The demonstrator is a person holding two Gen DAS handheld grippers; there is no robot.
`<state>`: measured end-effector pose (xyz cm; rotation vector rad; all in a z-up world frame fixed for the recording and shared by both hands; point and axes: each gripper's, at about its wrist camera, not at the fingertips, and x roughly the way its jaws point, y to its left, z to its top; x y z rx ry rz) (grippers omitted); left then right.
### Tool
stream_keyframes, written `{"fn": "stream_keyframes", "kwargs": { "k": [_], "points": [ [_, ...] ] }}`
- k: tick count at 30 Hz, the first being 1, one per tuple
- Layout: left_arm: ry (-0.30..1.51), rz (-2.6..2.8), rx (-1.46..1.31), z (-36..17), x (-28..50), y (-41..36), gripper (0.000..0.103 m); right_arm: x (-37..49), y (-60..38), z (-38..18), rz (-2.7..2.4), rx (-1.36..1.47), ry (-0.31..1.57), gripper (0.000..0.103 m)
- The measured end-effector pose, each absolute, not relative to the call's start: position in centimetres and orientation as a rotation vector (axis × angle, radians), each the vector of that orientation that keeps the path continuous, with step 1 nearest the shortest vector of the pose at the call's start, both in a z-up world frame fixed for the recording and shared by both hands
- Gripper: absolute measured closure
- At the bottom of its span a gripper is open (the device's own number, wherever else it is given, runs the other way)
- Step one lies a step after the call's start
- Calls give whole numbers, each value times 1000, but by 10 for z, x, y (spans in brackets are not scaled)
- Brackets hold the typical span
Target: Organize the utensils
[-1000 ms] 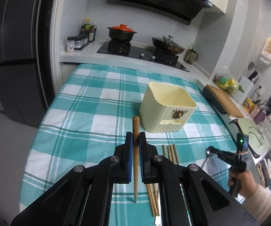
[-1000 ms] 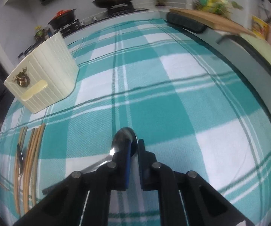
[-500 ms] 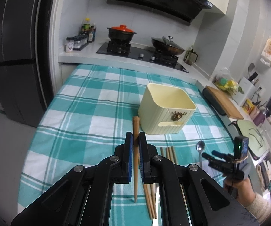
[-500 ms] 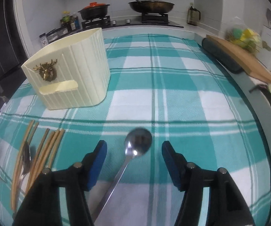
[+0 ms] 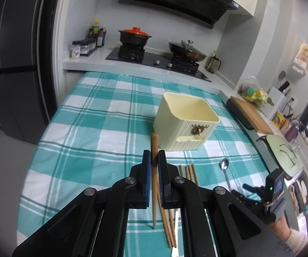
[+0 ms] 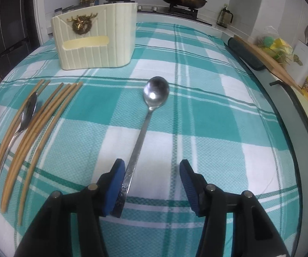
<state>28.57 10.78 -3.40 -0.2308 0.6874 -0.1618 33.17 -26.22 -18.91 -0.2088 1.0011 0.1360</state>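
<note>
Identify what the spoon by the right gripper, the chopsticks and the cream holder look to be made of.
Spoon: polished metal, probably stainless steel; its bowl mirrors a bright highlight. Chopsticks: matte tan wood or bamboo, no gloss; which one is unclear. Holder: cream, ribbed, smooth-walled, likely moulded plastic, with a brass-coloured deer-head ornament.

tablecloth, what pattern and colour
Teal and white plaid tablecloth, clearest in the right wrist view.

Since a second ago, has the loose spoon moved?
Yes. The spoon, then clamped in the right tongs, now lies released on the cloth right of the cream holder.
</note>
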Motion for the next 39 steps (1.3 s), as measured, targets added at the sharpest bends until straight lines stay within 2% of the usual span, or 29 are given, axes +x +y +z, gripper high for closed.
{"fn": "stream_keyframes", "kwargs": {
  "k": [4,13,14,15,16,19,32,39],
  "points": [
    [687,-159,-241,-34,288,108,98,351,-259,-178,162,-122,960,45],
    [694,-137,-246,-39,292,115,98,424,-245,-205,28,-28,994,43],
    [695,-137,-250,-39,293,116,98,426,-244,-205,17,-22,987,45],
    [696,-137,-253,-39,294,117,98,428,-242,-206,5,-22,983,51],
    [697,-136,-254,-40,295,118,98,428,-241,-206,-9,-35,972,67],
    [698,-140,-250,-40,294,118,98,424,-246,-203,5,-18,947,67],
    [674,-150,-228,-25,285,108,98,359,-251,-113,196,34,703,67],
    [665,-151,-208,-16,279,101,98,340,-255,-88,219,45,630,67]
  ]
}}
